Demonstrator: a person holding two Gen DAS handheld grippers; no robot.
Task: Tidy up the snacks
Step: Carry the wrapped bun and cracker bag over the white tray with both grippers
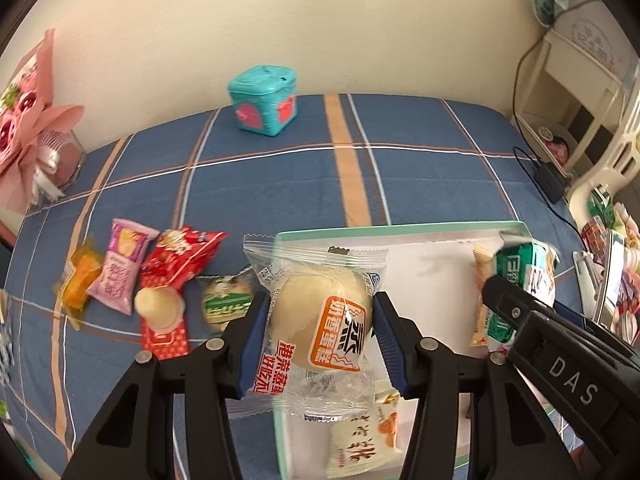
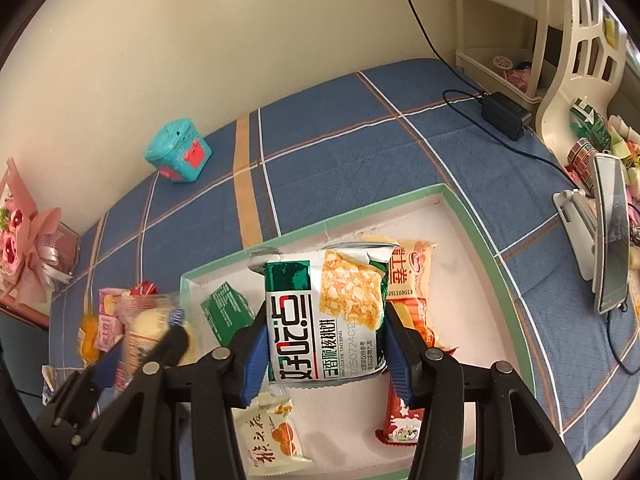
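Note:
My left gripper [image 1: 320, 320] is shut on a clear-wrapped steamed cake [image 1: 320, 312] and holds it over the left edge of the green-rimmed white tray [image 1: 400, 229]. My right gripper [image 2: 326, 334] is shut on a green and white walnut cookie pack [image 2: 328, 312] above the tray [image 2: 456, 216]; it also shows in the left wrist view [image 1: 520, 280]. Several snack packs lie in the tray, among them a white pastry pack [image 2: 272, 436] and a red pack [image 2: 402, 420]. More snacks lie left of the tray: a red pack [image 1: 180, 264], a pink pack [image 1: 120, 268], an orange one [image 1: 80, 276].
A teal toy box [image 1: 264, 100] stands at the back of the blue plaid cloth [image 1: 280, 184]. A pink bouquet [image 1: 28, 120] is at the left. A black charger [image 2: 506, 114] with its cable, a phone on a stand [image 2: 610, 232] and a cream shelf [image 2: 520, 20] are at the right.

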